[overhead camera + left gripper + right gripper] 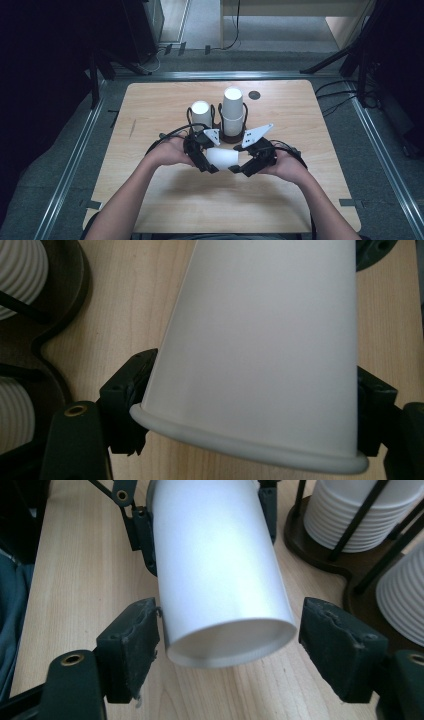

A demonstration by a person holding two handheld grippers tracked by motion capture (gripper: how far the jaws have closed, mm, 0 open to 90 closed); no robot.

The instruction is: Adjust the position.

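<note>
A white paper cup [223,158] lies on its side just above the table, between the two grippers. My left gripper [210,164] is shut on it near the rolled rim [250,450], with a pad pressing each side of the wall. My right gripper [239,168] faces it from the other end. In the right gripper view the cup's recessed base [232,642] sits between the right gripper's [232,647] pads. One pad [131,645] is at the cup wall and the other pad [340,650] stands a little off it, so this gripper is open.
A dark wire cup holder [220,136] stands just behind the hands with two stacks of white cups, a short one [201,113] and a taller one [233,111]. A small black disc [254,95] sits near the wooden table's [150,200] far edge.
</note>
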